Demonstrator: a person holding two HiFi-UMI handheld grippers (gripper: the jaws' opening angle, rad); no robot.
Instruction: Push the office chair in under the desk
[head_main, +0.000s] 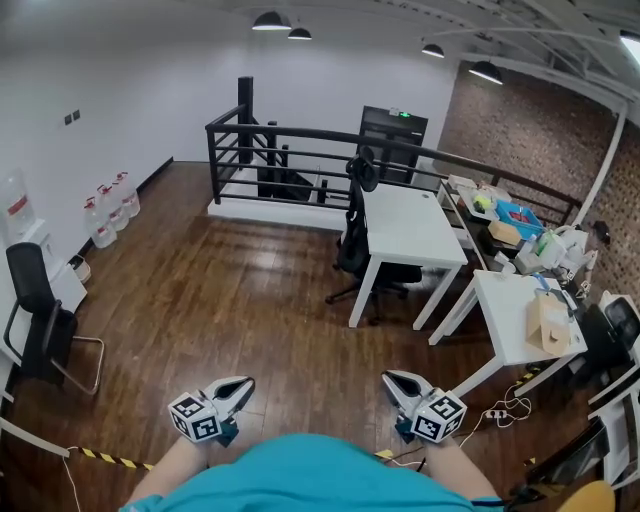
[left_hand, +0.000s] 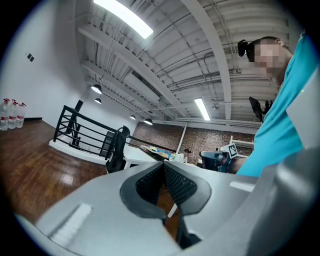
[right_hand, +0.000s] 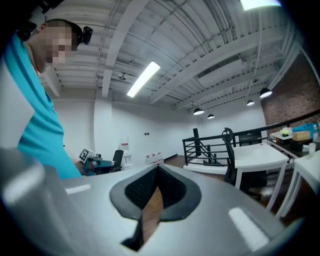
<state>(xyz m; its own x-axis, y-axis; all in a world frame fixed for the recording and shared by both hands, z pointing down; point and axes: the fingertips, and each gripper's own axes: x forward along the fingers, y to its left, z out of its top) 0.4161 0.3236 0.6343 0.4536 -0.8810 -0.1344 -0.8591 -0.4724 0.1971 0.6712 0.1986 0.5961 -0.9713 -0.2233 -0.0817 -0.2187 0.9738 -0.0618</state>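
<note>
Office chair (head_main: 353, 248) at desk (head_main: 410, 225), well beyond left tongs (head_main: 243, 384), right tongs (head_main: 389, 378)

office chair (head_main: 353, 248) black, table (head_main: 410, 225) white, floor (head_main: 220, 300) dark brown wood planks, brick wall (head_main: 530, 130) upper right reddish-brown

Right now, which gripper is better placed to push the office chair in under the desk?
Right, marginally. The right gripper sits nearer the office chair at the white desk; the left gripper is farther. Both are shut, empty and well short.
</note>
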